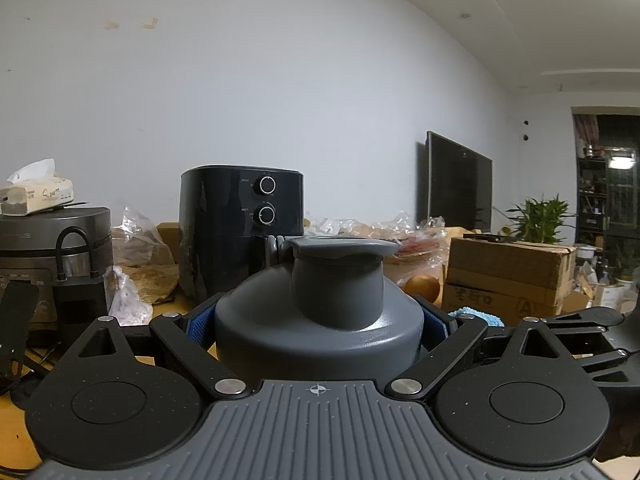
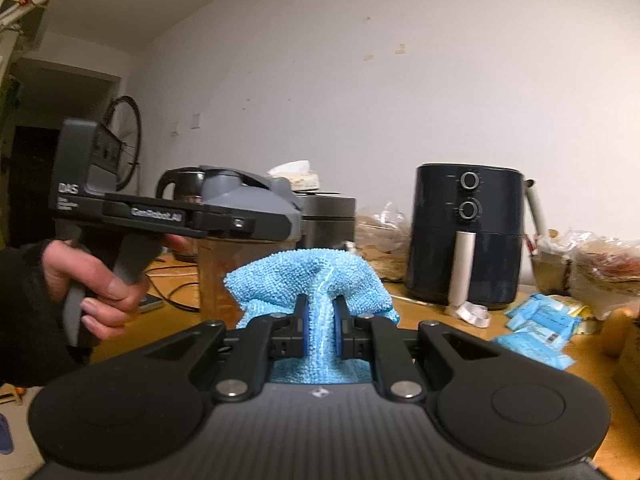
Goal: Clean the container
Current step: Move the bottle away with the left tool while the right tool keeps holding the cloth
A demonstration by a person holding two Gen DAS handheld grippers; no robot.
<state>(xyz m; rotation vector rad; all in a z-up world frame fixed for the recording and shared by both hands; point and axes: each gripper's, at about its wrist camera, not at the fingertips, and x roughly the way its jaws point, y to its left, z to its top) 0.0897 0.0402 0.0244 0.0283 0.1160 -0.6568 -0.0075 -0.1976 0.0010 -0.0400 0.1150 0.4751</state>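
L gripper is clamped w/ blue pads on both sides of the grey lid of the container, which stands upright on the wooden surface. R gripper, just right of the container, is pinched tight on a blue microfibre cloth; cloth bunches above the pads. Behind the container: black air fryer near the wall; rice cooker left of it w/ tissue pack on top. Cardboard box off to the right.
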